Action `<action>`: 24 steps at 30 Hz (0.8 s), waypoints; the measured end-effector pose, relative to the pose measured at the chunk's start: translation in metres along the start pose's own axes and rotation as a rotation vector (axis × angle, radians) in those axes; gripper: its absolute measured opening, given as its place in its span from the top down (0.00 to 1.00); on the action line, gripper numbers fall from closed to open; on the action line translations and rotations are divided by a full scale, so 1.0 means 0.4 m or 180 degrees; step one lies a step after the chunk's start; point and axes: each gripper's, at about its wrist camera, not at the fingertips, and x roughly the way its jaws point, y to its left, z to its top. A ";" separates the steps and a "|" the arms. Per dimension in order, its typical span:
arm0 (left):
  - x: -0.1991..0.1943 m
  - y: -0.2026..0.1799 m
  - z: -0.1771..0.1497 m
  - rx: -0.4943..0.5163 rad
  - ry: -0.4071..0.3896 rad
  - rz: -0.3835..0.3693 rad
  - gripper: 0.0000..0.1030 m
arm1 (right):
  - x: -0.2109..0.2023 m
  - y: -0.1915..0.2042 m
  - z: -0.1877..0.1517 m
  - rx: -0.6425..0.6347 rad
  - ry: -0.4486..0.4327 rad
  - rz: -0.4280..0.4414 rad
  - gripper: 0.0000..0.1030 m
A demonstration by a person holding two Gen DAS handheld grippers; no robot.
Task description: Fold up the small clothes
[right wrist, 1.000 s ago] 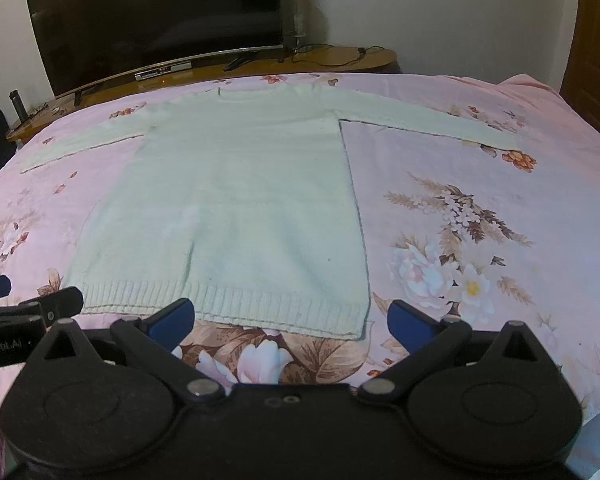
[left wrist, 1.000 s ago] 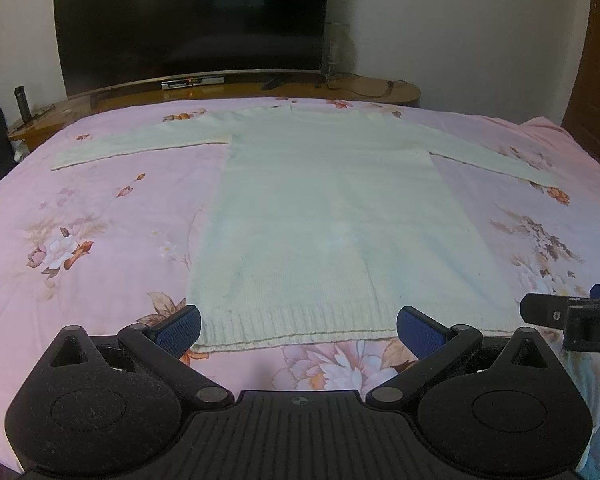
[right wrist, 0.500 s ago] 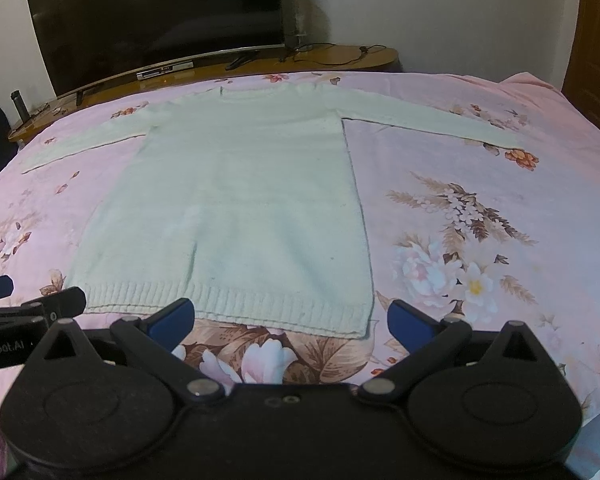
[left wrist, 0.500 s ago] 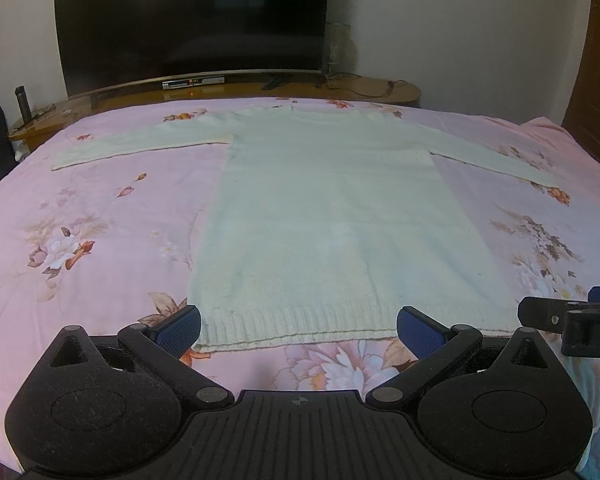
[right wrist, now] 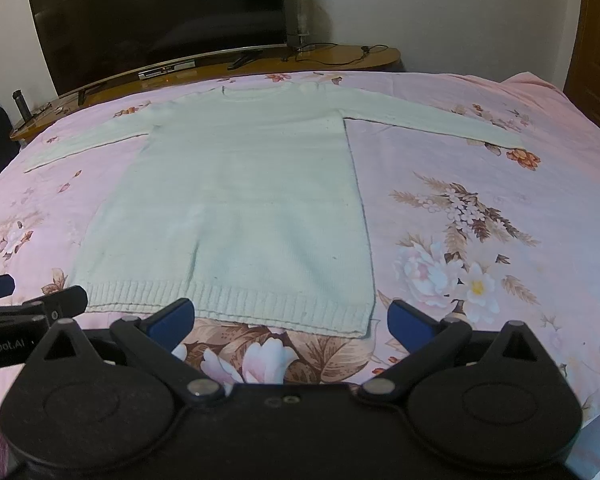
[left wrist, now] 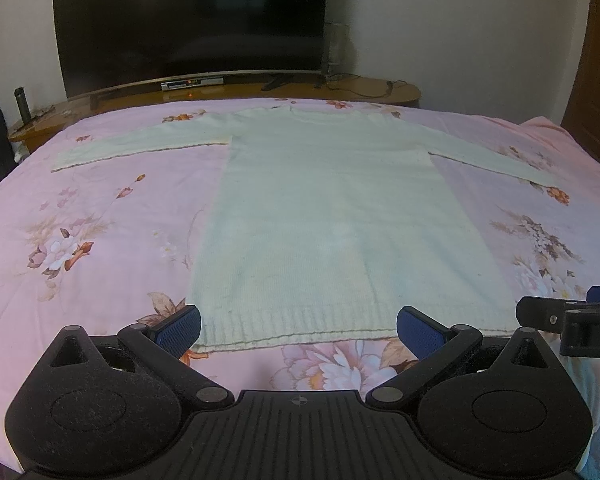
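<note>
Knitted cloth in the pale sweater (left wrist: 332, 216), ribbed at the hem, soft and matt. Smooth printed cloth on the pink floral bedsheet (left wrist: 80, 240). Matt black plastic on the left gripper (left wrist: 298, 326) and right gripper (right wrist: 290, 318), with textured blue pads (left wrist: 416, 330). Glossy wood on the TV stand (right wrist: 340, 58); glossy dark glass on the television (left wrist: 188, 20).

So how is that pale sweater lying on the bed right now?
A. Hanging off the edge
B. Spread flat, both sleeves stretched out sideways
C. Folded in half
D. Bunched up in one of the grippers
B: the sweater lies flat on the pink bedspread, sleeves out to each side; the left gripper and right gripper are open, near its hem.
</note>
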 end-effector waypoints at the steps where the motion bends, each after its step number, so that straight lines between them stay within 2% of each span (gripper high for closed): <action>1: 0.000 0.000 0.001 0.0002 0.0001 0.0001 0.00 | -0.001 -0.001 0.000 0.0001 -0.0002 0.0001 0.00; 24: -0.001 -0.003 0.003 0.0015 0.0013 0.0009 0.00 | 0.002 -0.009 -0.001 0.0000 0.0012 0.0017 0.00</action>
